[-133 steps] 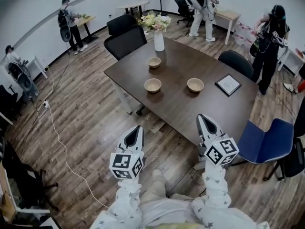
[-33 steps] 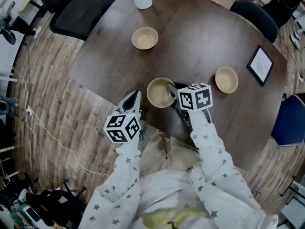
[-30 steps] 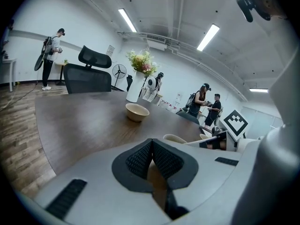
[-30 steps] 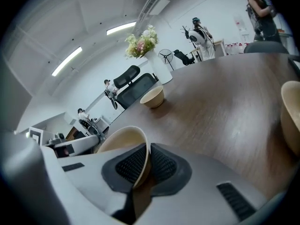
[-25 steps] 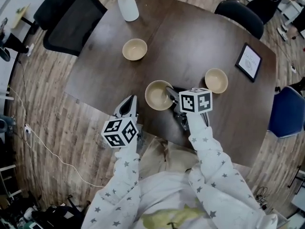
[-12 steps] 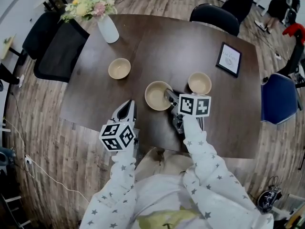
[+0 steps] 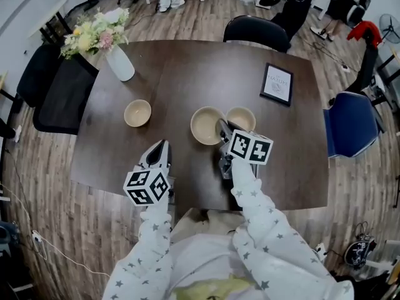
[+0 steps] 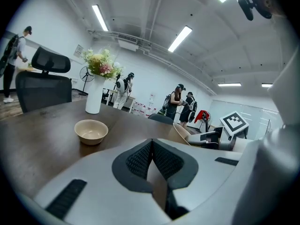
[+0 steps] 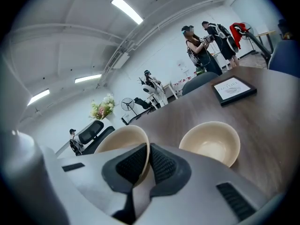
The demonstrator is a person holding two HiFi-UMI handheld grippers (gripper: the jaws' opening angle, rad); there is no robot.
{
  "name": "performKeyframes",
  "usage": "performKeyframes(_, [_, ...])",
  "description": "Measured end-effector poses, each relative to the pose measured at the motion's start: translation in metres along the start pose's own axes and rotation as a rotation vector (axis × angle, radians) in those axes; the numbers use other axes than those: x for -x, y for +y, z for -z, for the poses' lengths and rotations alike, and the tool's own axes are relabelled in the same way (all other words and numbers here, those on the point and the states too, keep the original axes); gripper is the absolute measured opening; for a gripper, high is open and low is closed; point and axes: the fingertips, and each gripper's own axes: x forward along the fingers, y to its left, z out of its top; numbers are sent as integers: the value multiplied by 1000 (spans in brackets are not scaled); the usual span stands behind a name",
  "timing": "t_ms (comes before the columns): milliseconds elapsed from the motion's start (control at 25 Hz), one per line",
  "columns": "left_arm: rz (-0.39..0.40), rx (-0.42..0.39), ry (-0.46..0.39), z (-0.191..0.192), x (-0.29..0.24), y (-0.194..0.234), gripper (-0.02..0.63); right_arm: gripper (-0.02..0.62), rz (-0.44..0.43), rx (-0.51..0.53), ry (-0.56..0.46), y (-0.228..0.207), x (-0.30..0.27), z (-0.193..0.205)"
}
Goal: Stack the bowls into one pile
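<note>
Three beige bowls are on or over the dark table (image 7: 187, 74). My right gripper (image 7: 222, 129) is shut on the rim of the middle bowl (image 7: 206, 125), which is lifted and tilted; its rim sits between the pads (image 9: 148, 157). A second bowl (image 7: 240, 119) rests just to its right, seen close in the right gripper view as the bowl (image 9: 209, 143). The third bowl (image 7: 137, 112) stands apart at the left, also the bowl (image 8: 91, 131). My left gripper (image 7: 160, 150) hangs at the table's near edge, shut and holding nothing, its fingertips together (image 8: 151, 146).
A white vase of flowers (image 7: 119, 64) stands at the table's far left corner and a framed picture (image 7: 277, 84) lies at the far right. Black chairs (image 7: 256, 31) and a blue chair (image 7: 350, 125) ring the table. People stand beyond.
The right gripper has carried the middle bowl to the right, up against the right-hand bowl. The left gripper has drifted along the near edge. The head view has swung.
</note>
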Motion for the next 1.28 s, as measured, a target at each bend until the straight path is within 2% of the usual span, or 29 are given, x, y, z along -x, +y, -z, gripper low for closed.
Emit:
performKeyframes(400, [87, -41, 54, 2, -42, -50, 25, 37, 134, -55, -101, -60, 27, -38])
performKeyframes(680, [122, -44, 101, 13, -65, -65, 25, 37, 231, -62, -113, -99, 37, -45])
performKeyframes(1000, [149, -45, 152, 26, -79, -77, 25, 37, 307, -21, -68, -126, 40, -44])
performKeyframes(1280, [154, -39, 197, 39, -91, -82, 25, 38, 314, 30, 2, -136, 29, -39])
